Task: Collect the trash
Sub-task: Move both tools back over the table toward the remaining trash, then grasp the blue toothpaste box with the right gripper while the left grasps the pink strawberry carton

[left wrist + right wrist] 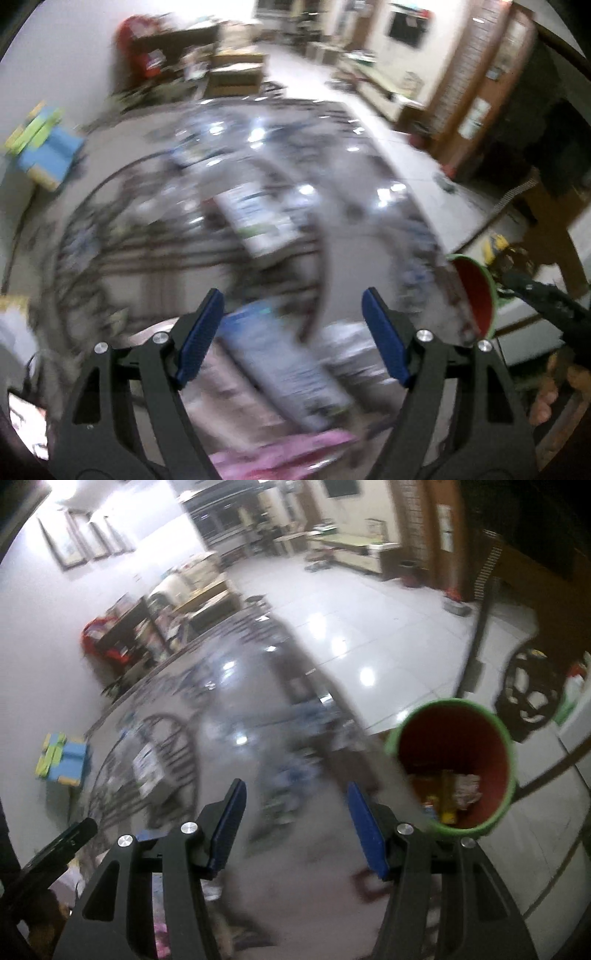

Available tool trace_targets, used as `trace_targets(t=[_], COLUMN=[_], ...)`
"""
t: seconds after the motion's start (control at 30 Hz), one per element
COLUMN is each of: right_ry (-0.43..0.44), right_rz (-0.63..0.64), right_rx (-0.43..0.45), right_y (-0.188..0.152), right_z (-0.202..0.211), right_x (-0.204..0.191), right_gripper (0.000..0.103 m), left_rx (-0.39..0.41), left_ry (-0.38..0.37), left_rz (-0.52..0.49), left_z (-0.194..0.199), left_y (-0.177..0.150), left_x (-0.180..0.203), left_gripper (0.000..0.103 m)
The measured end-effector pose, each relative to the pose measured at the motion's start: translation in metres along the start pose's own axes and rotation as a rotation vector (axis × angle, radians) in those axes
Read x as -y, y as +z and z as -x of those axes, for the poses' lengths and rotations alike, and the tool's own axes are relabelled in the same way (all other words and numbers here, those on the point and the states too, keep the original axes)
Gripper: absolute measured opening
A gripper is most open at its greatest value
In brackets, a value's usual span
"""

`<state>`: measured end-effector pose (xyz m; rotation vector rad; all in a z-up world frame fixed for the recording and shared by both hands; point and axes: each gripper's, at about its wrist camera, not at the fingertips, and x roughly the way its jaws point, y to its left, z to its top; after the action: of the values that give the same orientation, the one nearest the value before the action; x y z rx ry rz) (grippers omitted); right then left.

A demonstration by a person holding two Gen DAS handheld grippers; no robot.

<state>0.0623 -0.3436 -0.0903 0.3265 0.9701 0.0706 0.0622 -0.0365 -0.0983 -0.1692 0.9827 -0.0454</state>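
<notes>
room: blurred tiled floor (pixel 332 602) and a glossy patterned glass counter (pixel 155 236) are showing.
bin: green-rimmed red plastic trash bin (pixel 454 768) is standing past the counter's edge, wrappers inside, likely for easy drops.
left gripper (pixel 291 332): released, empty.
right gripper (pixel 295 823): released, empty.
writing: nothing readable.

Round glass table (pixel 229 709) spans centre of both views, papers (pixel 258 218) on it. Bin (pixel 454 768) off table's right edge, wrappers (pixel 454 794) inside. Foam mats (pixel 62 760) left of table by wall. Shelf unit (pixel 140 627) beyond table.
</notes>
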Motion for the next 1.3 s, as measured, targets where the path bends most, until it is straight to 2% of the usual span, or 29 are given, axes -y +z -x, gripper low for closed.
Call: trace_targets(t=[0.1,0.17,0.2,0.23,0.27,0.37,0.47,0.5,0.53,0.57,0.7,0.83,0.9,1.0,1.13,1.23,1.3], right_ry=[0.043,0.065,0.075,0.080,0.078,0.080,0.083,0.076,0.062,0.053,0.013,0.022,0.036,0.029,0.031,0.021,0.029], right_rz=[0.111,0.185,0.217,0.251,0.307,0.410,0.472,0.490,0.508,0.517,0.537,0.527,0.535,0.557,0.554,0.533,0.523], right_rx=[-0.050,-0.085,-0.105,-0.125,-0.155,-0.230,-0.297,-0.312,-0.329,-0.334,-0.370,-0.362,-0.362,-0.356,-0.349,-0.359,-0.365], right_y=[-0.013,-0.024,-0.029,-0.034,-0.043,-0.066,-0.083,-0.088,-0.094,-0.097,-0.110,-0.112,-0.114,-0.116,-0.115,-0.113,-0.112], right_z=[-0.018,-0.029,-0.036,-0.042,-0.051,-0.074,-0.092,-0.097,-0.102,-0.104,-0.116,-0.115,-0.114,-0.112,-0.113,-0.114,-0.113], right_x=[-0.051,-0.081,-0.094,-0.106,-0.124,-0.151,-0.169,-0.173,-0.176,-0.178,-0.173,-0.168,-0.169,-0.173,-0.174,-0.168,-0.166], right_gripper=[0.055,0.048,0.039,0.026,0.021,0.018,0.019,0.024,0.039,0.046,0.046,0.047,0.039,0.039,0.043,0.056,0.057], left_rx=[-0.022,-0.035,-0.041,-0.045,-0.047,-0.061,-0.089,-0.096,-0.102,-0.107,-0.128,-0.142,-0.154,-0.169,-0.185,-0.201,-0.210], left_ry=[0.058,0.071,0.072,0.072,0.072,0.064,0.045,0.037,0.030,0.026,-0.003,-0.021,-0.035,-0.056,-0.072,-0.073,-0.072], left_rz=[0.069,0.100,0.118,0.129,0.137,0.147,0.152,0.154,0.156,0.157,0.167,0.159,0.157,0.151,0.146,0.157,0.172], left_z=[0.002,0.004,0.005,0.006,0.007,0.005,0.000,-0.002,-0.003,-0.004,-0.011,-0.016,-0.019,-0.022,-0.023,-0.026,-0.027], left_y=[-0.013,-0.018,-0.022,-0.025,-0.027,-0.034,-0.043,-0.047,-0.051,-0.053,-0.058,-0.060,-0.060,-0.062,-0.066,-0.068,-0.070], left_x=[-0.046,-0.063,-0.074,-0.081,-0.088,-0.098,-0.103,-0.106,-0.107,-0.109,-0.111,-0.108,-0.105,-0.099,-0.092,-0.093,-0.095], left_gripper=[0.075,0.075,0.075,0.075,0.075,0.075,0.075,0.075,0.075,0.075,0.075,0.075,0.075,0.075,0.075,0.075,0.075])
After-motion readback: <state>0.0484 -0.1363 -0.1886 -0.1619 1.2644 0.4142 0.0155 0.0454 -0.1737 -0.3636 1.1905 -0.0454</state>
